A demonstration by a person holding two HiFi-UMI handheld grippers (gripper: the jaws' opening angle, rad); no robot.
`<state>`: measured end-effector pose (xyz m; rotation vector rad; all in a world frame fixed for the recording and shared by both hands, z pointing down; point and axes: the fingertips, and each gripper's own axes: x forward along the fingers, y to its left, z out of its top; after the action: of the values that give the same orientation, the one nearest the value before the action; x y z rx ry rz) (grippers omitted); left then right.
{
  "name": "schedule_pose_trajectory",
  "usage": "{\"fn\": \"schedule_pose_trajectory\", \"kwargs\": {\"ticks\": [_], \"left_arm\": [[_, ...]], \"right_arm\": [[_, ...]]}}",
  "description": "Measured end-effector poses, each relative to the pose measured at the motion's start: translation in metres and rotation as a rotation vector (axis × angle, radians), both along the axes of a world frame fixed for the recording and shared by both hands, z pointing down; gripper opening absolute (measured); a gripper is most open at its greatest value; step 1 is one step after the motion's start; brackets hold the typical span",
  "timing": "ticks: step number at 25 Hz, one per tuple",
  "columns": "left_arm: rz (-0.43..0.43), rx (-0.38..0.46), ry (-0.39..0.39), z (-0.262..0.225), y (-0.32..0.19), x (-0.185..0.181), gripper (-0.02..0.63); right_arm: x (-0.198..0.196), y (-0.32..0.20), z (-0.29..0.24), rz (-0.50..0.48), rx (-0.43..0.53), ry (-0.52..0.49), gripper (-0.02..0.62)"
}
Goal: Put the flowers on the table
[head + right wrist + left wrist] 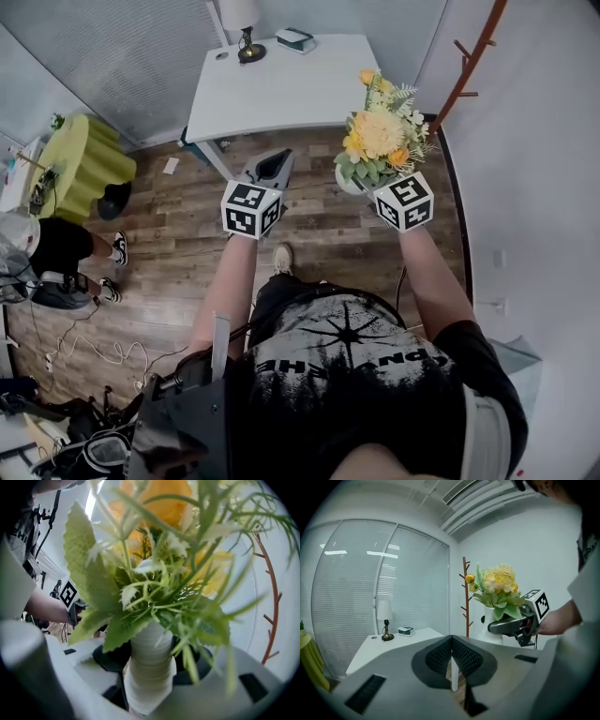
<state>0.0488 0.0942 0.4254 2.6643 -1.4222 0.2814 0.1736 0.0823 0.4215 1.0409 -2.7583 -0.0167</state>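
Your right claw (367,184) is wide around the white vase (149,667) and holds it, with the flowers (380,131) standing straight up. The table (281,94) lies near, at 11 o'clock from them. Your left claw (272,169) is pinched shut on nothing. The lamp (246,37) and box (296,39) sit at the table's far edge. A coat rack (473,56) stands at 1 o'clock.

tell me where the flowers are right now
At the head view's right, the flowers stand in a vase clamped in the right gripper, off the table's near right corner, beside the coat rack.
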Motion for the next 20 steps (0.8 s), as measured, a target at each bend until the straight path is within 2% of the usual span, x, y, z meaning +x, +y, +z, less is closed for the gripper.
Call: {"fn": "schedule_pose_trajectory", "kwargs": {"ticks": [9, 20], "left_arm": [[0.022, 0.001, 0.014, 0.004, -0.044, -0.020, 0.011], [0.081, -0.019, 0.050, -0.005, -0.139, -0.068, 0.011]], "right_arm": [[-0.025, -0.041, -0.004, -0.003, 0.000, 0.002, 0.258], [-0.076, -0.123, -0.009, 0.049, -0.020, -0.018, 0.258]]}}
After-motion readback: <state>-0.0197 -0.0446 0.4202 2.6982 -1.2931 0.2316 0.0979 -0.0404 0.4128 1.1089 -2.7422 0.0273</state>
